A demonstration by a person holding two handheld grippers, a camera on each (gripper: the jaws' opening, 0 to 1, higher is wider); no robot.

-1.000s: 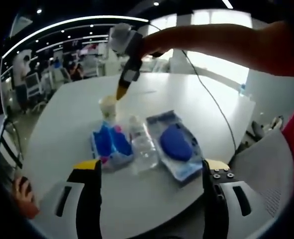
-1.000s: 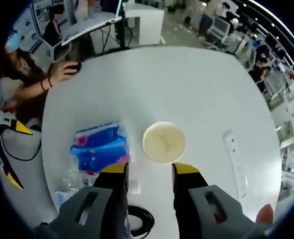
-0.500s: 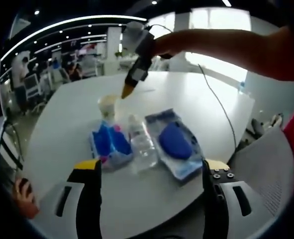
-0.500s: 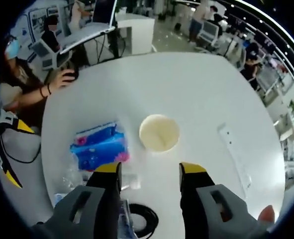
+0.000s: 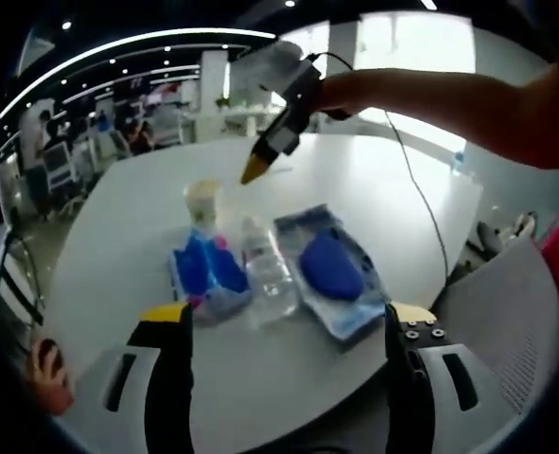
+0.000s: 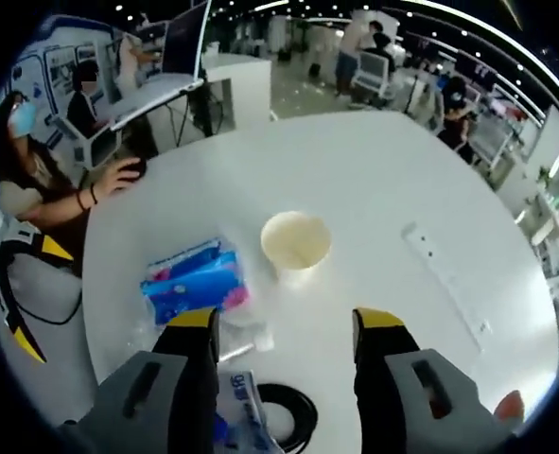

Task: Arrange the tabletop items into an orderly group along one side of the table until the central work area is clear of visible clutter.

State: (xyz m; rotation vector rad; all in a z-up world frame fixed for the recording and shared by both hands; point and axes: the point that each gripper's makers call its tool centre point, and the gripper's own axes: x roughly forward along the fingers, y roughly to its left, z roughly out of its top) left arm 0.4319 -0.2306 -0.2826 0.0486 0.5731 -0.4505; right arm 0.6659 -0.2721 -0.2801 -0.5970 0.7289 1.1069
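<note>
Open-plan office: rows of desks (image 6: 180, 90), monitors (image 6: 186, 36), ceiling spotlights (image 5: 71, 21)

Your white counter (image 6: 383, 180) carries a paper cup (image 6: 296, 240) standing upright, with a blue tissue pack (image 6: 192, 288) just beside it. Next come a clear plastic bottle (image 5: 268, 271) lying on its side and a blue packet (image 5: 331, 272). A black cable (image 6: 288, 416) coils near the edge.
</note>
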